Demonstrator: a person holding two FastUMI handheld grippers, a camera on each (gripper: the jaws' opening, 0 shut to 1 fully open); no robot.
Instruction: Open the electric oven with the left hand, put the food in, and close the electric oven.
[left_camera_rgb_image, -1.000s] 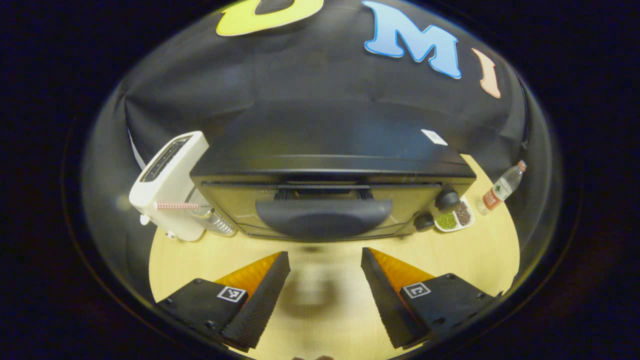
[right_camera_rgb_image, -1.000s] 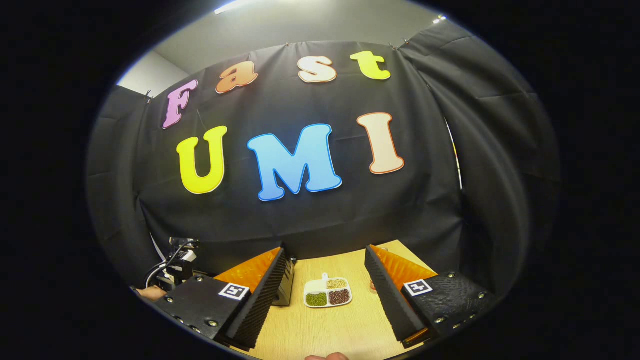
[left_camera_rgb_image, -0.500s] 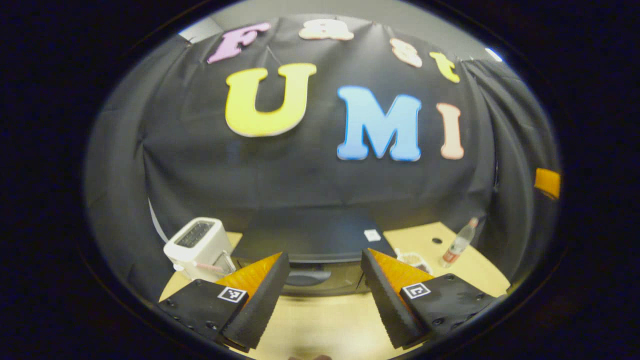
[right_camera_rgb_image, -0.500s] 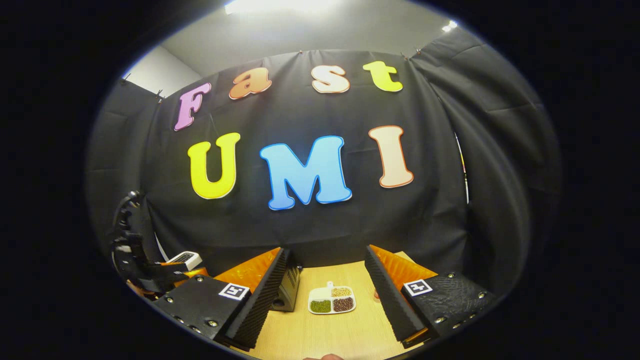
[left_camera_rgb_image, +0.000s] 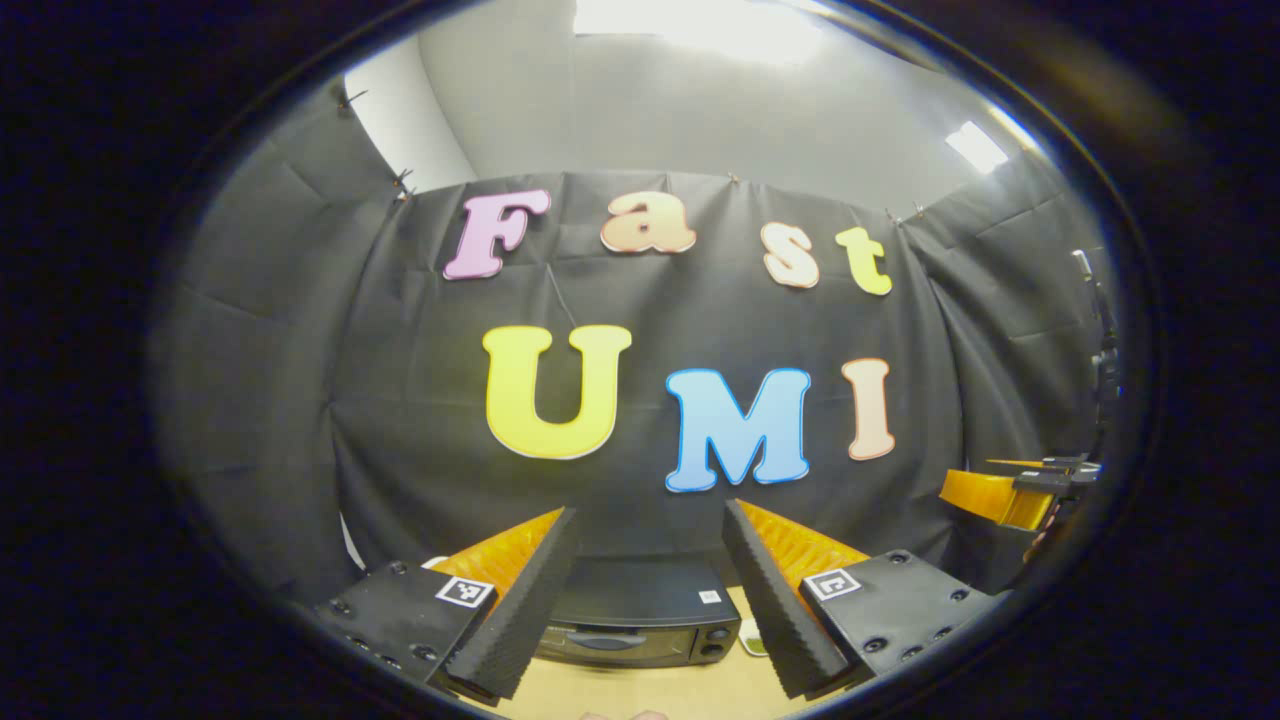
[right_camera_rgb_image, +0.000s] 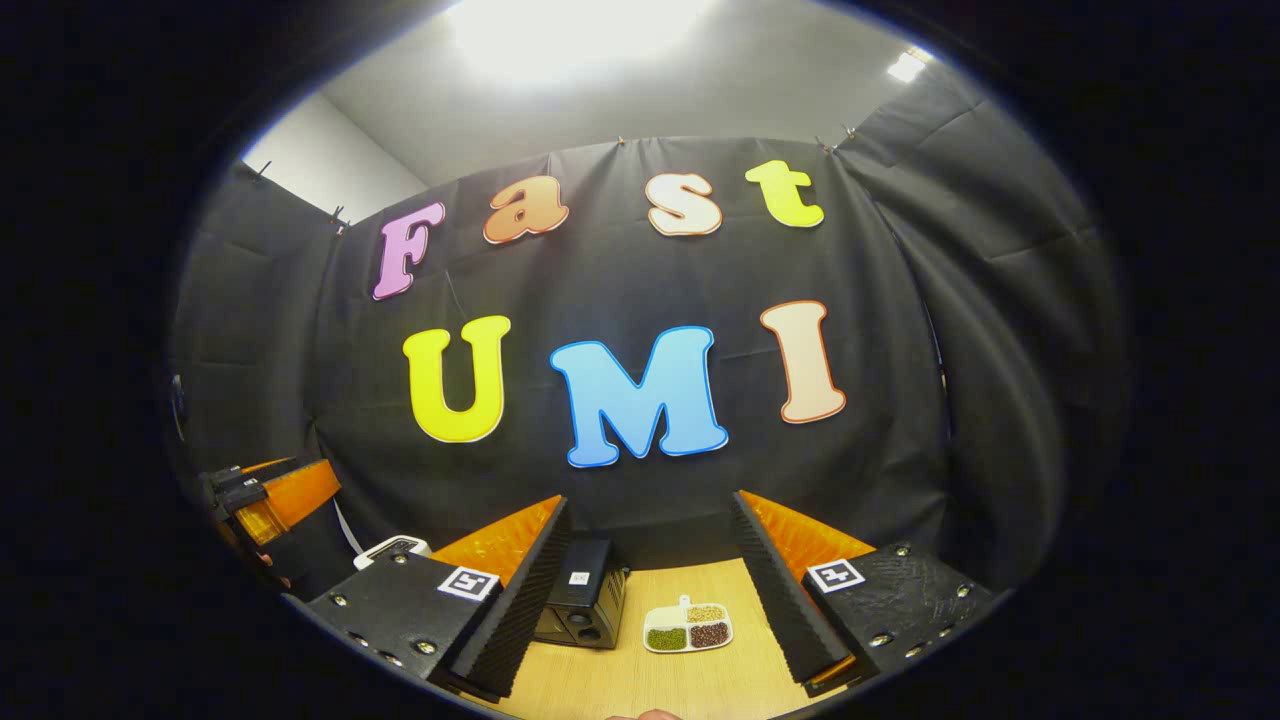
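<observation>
The black electric oven (left_camera_rgb_image: 640, 620) stands far off on the wooden table, low between my left gripper's fingers, with its door shut and the handle across the front. My left gripper (left_camera_rgb_image: 648, 508) is open and empty, held high and well back from the oven. In the right gripper view the oven (right_camera_rgb_image: 585, 600) sits beside a white divided dish of beans (right_camera_rgb_image: 688, 628). My right gripper (right_camera_rgb_image: 649, 498) is open with nothing in it, above and short of the dish. The left gripper (right_camera_rgb_image: 265, 495) appears at the left edge of that view, and the right gripper (left_camera_rgb_image: 1010, 492) at the right edge of the left gripper view.
A white toaster (right_camera_rgb_image: 392, 548) stands left of the oven. The dish's edge (left_camera_rgb_image: 752, 640) peeks out right of the oven. The wooden table (right_camera_rgb_image: 640, 680) stretches toward me in front of the oven and dish. The booth's black cloth wall rises behind it all.
My left gripper has pulled up and back from close to the oven's door, so the oven is now small and low. The right gripper tilted up slightly. Both stayed open.
</observation>
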